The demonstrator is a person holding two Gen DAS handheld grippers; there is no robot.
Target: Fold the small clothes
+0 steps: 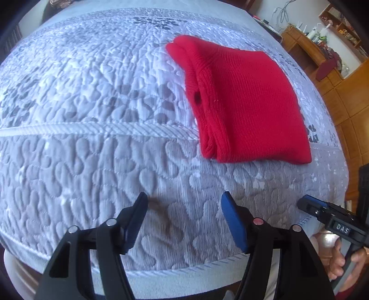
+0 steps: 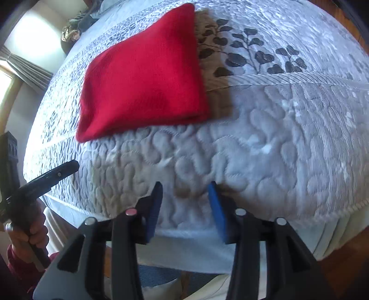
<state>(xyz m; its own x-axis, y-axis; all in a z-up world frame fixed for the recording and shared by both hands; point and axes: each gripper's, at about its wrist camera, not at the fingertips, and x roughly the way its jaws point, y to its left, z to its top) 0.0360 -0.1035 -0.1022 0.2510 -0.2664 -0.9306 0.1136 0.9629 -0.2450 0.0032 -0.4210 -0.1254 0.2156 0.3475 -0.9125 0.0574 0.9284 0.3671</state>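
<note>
The red knit (image 1: 249, 101) lies folded into a flat, roughly rectangular bundle on the quilt (image 1: 92, 115), its top face smooth. From the left wrist view the stacked layers show along its left edge, with a ribbed band and a small dark opening there. It sits well apart from the near edge, crossing a raised seam, touched by nothing.

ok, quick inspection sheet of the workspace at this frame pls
Surface: quilted grey-white bedspread, leaf print.
Job's things: red knit garment lying folded in a compact rectangle, touched by neither gripper.
Clutter: nothing seen on the bed near the garment.
Grippers: left gripper open, empty; right gripper open, empty; both over the bed's near edge.
Cables: wires on the far wall.
Surroundings: wooden shelving, curtain.
</note>
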